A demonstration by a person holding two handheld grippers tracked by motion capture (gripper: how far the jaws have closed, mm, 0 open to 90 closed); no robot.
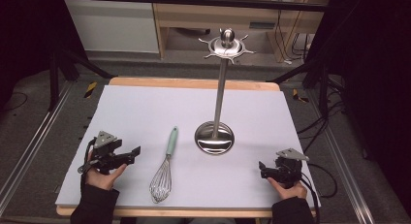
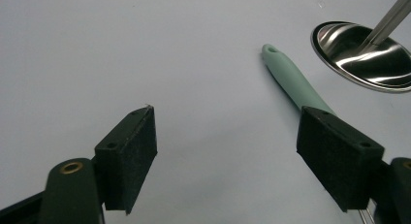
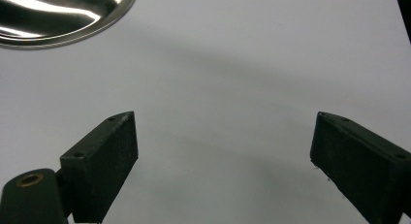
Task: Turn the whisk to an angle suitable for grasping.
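We see a bench (image 1: 145, 112) covered by a pale lavender-grey sheet, with a wooden edge along its far side. Near the middle lies a wire balloon whisk with a mint-green handle (image 1: 165, 168), its handle pointing away from the person and its steel loops toward the near edge. Just to the right of it stands a polished steel utensil stand (image 1: 215, 136): a round dished base, a thin upright pole, and a hooked crown with a ball on top.

The left hand-held gripper (image 1: 131, 154) sits at the near left of the bench, held in the person's left hand (image 1: 104, 174), jaws pointing toward the whisk. In the left gripper view its jaws stand wide apart with nothing between them but bare sheet; the whisk's handle runs up behind the jaw at the right of that view, and the stand's base shows at the upper right.

The right hand-held gripper (image 1: 263, 169) rests at the near right, held in the right hand (image 1: 288, 187). Its jaws are likewise spread wide and empty, over bare sheet, with the stand's base rim at the upper left of the right gripper view.
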